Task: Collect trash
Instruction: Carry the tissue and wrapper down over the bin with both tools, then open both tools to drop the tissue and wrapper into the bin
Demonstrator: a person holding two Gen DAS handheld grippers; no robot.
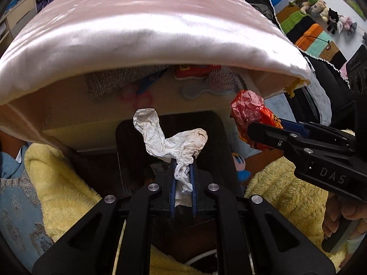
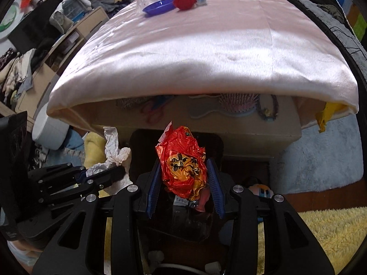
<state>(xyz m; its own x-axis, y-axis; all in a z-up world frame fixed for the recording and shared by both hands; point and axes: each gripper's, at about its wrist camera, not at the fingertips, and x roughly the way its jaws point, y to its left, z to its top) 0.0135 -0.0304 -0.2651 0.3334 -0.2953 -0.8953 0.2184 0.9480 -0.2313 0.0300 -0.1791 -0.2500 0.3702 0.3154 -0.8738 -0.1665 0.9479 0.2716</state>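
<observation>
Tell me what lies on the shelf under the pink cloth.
Under the pink cloth: a hairbrush, red-handled scissors, grey fabric. The cloth's edge hides anything farther back.

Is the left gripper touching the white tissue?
Touching. The left wrist view shows the left gripper with its blue fingers pinched on the twisted white tissue.

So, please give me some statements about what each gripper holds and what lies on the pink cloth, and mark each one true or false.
1. The left gripper is shut on a crumpled white tissue. True.
2. The right gripper is empty. False: it holds a crumpled orange-red wrapper.
3. A purple dish lies on the pink cloth. True.
4. The tube beside the dish has a green cap. False: the cap is red.
</observation>
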